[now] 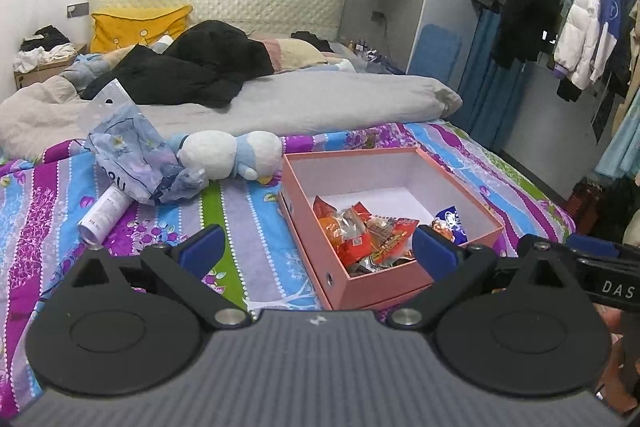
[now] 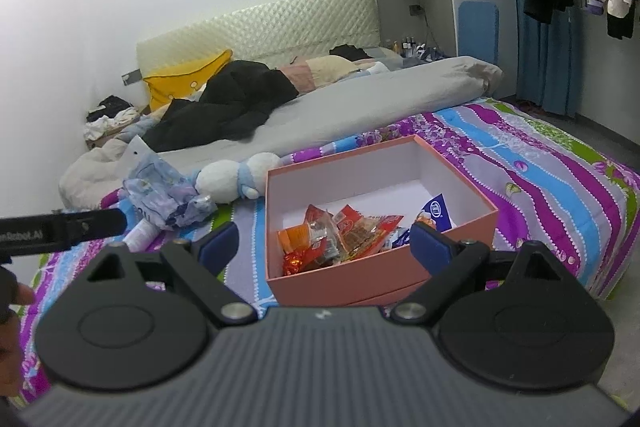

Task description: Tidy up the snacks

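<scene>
A pink cardboard box (image 1: 304,183) (image 2: 360,277) sits open on the striped bedspread, holding several red and orange snack packets (image 1: 360,235) (image 2: 332,235) and a blue-and-white packet (image 1: 452,221) (image 2: 436,209). My left gripper (image 1: 318,249) hovers open just in front of the box's near corner, nothing between its fingers. My right gripper (image 2: 326,241) also stands open, close over the box's near wall, holding nothing. A crumpled pale blue snack bag (image 1: 128,155) (image 2: 160,195) lies to the left of the box. A white tube (image 1: 104,213) (image 2: 140,233) lies below that bag.
A white and blue plush toy (image 1: 228,151) (image 2: 236,177) lies behind the box. A grey duvet, black clothes and a yellow pillow (image 1: 136,27) cover the far bed. Hanging coats (image 1: 576,23) line the right side. A hand (image 2: 12,301) shows at the left edge.
</scene>
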{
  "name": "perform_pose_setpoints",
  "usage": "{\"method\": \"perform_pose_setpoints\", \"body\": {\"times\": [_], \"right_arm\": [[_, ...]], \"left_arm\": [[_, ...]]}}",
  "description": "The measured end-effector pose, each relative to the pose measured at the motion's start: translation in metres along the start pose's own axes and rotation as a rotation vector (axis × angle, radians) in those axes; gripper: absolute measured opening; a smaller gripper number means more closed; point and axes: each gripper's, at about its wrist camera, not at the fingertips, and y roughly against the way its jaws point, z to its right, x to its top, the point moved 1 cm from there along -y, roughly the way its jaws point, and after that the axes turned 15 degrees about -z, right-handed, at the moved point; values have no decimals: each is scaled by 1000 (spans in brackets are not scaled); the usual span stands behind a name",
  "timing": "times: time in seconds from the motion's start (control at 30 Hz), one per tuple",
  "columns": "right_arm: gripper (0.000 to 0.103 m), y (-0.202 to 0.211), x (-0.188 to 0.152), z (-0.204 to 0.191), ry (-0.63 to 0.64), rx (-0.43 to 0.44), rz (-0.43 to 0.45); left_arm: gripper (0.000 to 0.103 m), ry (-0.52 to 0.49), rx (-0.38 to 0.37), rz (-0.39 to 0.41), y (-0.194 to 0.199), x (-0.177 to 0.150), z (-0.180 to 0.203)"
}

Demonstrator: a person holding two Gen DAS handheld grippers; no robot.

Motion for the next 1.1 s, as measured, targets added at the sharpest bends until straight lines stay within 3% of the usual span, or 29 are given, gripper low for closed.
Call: {"method": "perform_pose_setpoints", "body": {"times": [1.1], "right_arm": [[94, -5, 0, 5, -14, -15, 1]], "left_arm": [[101, 5, 11, -15, -9, -3, 5]]}}
